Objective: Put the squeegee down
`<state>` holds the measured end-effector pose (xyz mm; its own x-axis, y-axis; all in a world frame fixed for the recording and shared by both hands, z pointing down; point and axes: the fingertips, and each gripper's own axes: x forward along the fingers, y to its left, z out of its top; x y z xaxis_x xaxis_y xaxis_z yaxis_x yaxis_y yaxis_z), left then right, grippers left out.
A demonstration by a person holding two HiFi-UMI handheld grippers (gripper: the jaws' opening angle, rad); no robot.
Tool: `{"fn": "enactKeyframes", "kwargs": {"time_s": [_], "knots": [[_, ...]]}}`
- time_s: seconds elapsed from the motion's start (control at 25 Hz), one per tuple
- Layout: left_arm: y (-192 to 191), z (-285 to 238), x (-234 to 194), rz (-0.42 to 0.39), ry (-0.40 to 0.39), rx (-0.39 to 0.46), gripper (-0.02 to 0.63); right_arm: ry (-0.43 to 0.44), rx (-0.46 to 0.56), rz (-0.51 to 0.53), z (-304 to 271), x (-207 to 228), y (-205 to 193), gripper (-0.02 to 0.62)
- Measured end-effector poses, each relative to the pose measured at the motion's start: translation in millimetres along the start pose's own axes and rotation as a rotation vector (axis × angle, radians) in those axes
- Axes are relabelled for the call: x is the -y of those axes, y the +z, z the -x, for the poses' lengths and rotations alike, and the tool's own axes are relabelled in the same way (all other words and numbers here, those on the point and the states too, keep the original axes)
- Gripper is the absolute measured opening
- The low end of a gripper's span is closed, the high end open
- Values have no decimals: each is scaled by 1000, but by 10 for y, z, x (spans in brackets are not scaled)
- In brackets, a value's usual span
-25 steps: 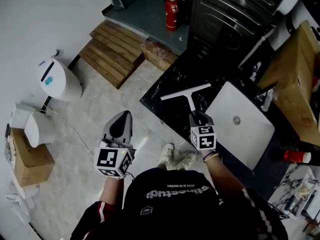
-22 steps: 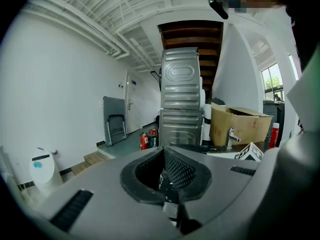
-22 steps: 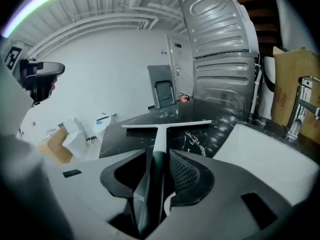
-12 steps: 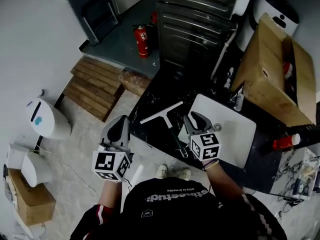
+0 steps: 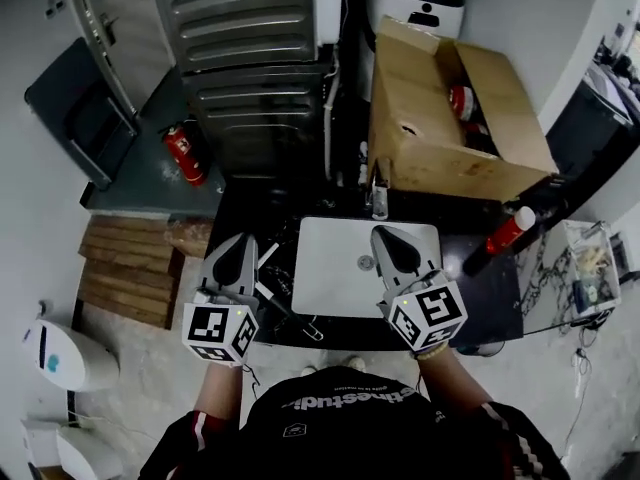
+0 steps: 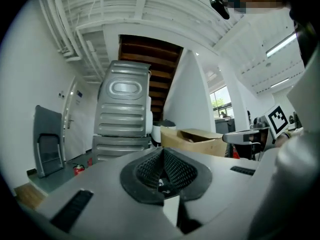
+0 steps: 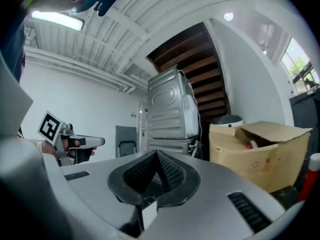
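Note:
The squeegee (image 5: pixel 277 305), a pale blade on a dark handle, lies on the black counter (image 5: pixel 500 293) just left of the white sink (image 5: pixel 340 278). The left gripper partly hides it. My left gripper (image 5: pixel 238 240) hangs over the counter's left end beside the squeegee, jaws shut and empty (image 6: pixel 162 152). My right gripper (image 5: pixel 384 234) is raised over the sink, apart from the squeegee. Its jaws are closing down to shut with nothing between them (image 7: pixel 156 157). Each gripper view shows the other gripper held level: the right gripper (image 6: pixel 252 136) and the left gripper (image 7: pixel 75 144).
An open cardboard box (image 5: pixel 450 118) stands behind the sink, with a red bottle (image 5: pixel 507 231) at its right. A tall grey ribbed appliance (image 5: pixel 250 48) rises at the back. A red fire extinguisher (image 5: pixel 185 155), wooden pallets (image 5: pixel 120 263) and a white bin (image 5: pixel 60 353) are on the floor at left.
The right gripper let go of the squeegee, which now lies on the counter. It then rose and shut. Both grippers lifted to level, and the head view swung toward the sink.

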<state>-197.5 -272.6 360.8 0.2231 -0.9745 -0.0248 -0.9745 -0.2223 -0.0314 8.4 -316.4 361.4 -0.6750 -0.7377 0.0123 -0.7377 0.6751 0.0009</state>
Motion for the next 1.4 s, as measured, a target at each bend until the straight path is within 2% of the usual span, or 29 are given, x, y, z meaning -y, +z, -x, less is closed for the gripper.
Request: {"fn": "enactKeyframes", "kwargs": {"time_s": [0.08, 0.16, 0.4, 0.56, 1.0, 1.4], "knots": [[49, -285, 263, -2, -87, 16, 12, -97, 4, 8, 229, 306, 65, 38], [62, -448, 485, -2, -137, 19, 12, -158, -2, 1, 422, 531, 74, 38], [57, -643, 850, 10, -207, 20, 12, -223, -9, 16, 721, 742, 97, 38], [51, -677, 933, 17, -219, 22, 12, -219, -17, 23, 768, 745, 87, 37], [34, -595, 827, 30, -184, 15, 12, -169, -21, 47, 679, 613, 120, 37], [71, -558, 846, 21, -182, 15, 12, -167, -17, 36, 714, 629, 132, 37]]}}
